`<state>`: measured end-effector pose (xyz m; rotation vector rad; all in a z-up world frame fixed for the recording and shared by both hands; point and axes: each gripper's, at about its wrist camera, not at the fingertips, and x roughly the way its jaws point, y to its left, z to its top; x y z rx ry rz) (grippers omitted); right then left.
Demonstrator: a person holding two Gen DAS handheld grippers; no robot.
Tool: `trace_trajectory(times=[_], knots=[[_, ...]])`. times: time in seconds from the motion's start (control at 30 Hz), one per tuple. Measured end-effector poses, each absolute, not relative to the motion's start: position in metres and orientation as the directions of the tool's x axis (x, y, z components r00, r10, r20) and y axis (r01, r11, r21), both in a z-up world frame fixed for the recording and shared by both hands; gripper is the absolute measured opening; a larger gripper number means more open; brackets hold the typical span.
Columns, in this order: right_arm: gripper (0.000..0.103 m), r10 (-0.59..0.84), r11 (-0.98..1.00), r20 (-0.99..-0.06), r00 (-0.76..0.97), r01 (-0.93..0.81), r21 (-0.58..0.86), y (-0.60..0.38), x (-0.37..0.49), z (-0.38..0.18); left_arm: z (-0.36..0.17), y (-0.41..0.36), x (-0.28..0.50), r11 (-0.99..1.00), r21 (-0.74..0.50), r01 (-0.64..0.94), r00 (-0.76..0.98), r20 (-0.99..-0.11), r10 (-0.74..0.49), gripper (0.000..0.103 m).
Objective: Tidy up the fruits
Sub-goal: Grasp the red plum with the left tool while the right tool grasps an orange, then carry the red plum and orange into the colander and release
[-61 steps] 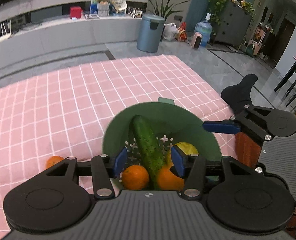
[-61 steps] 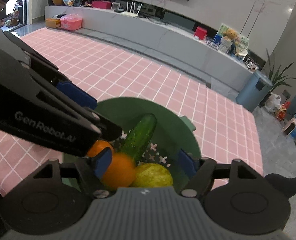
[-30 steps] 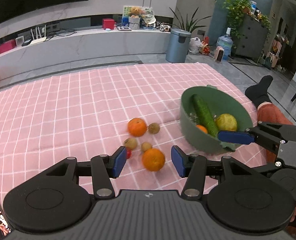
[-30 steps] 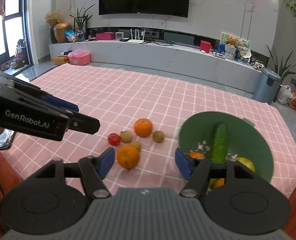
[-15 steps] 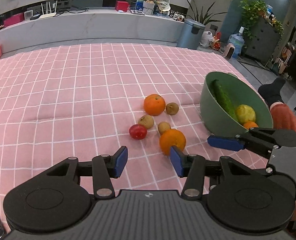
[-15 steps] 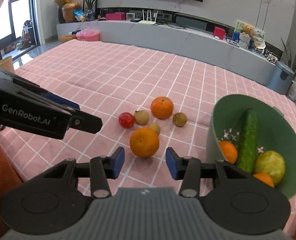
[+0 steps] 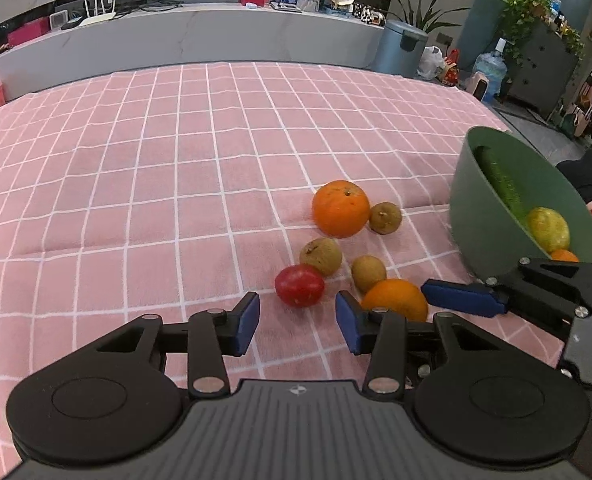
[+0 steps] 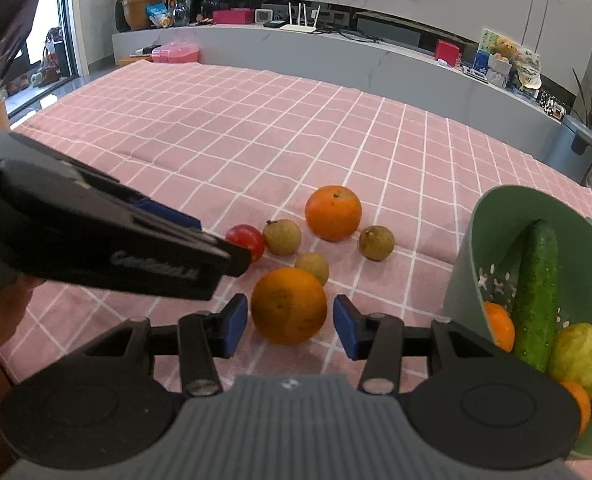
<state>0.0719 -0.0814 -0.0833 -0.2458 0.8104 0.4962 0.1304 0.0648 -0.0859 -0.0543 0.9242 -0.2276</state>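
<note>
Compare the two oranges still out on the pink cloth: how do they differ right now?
The near orange sits between the open right gripper fingers; the far orange lies beyond, unattended. The near orange's skin looks duller and mottled; the far orange is brighter, with its stem dimple showing. Both rest on the cloth, outside the bowl.

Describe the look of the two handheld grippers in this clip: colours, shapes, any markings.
The left gripper and the right gripper look identical: matte black linkage arms with silver pivot pins, blue pads on the fingertips, two round black discs, and a ribbed grey body bearing a small round emblem. White "GenRobot.AI" lettering runs along the left gripper's side. No cables or sleeves are visible.
</note>
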Motion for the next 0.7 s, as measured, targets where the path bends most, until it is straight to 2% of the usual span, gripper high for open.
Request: trace_trajectory(times=[0.17,0.23,0.33,0.7], knots=[[0.044,0.334,0.856,-0.749,0.572,-0.517,-0.013,-0.081,0.075,-0.089,-0.091,0.066,0.137,0.975,-0.140,0.173,0.575,-0.790,-0.216,0.047],[0.043,0.336,0.856,-0.750,0.569,-0.518,-0.009,-0.081,0.075,-0.090,-0.092,0.067,0.139,0.972,-0.156,0.175,0.573,-0.787,-0.230,0.039],[0.041,0.339,0.852,-0.750,0.567,-0.523,-0.010,-0.080,0.075,-0.091,-0.092,0.065,0.140,0.970,-0.166,0.175,0.577,-0.782,-0.238,0.033],[0.040,0.367,0.839,-0.723,0.585,-0.544,-0.014,-0.092,0.062,-0.064,-0.064,0.059,0.118,0.975,-0.157,0.161,0.612,-0.758,-0.223,0.032]])
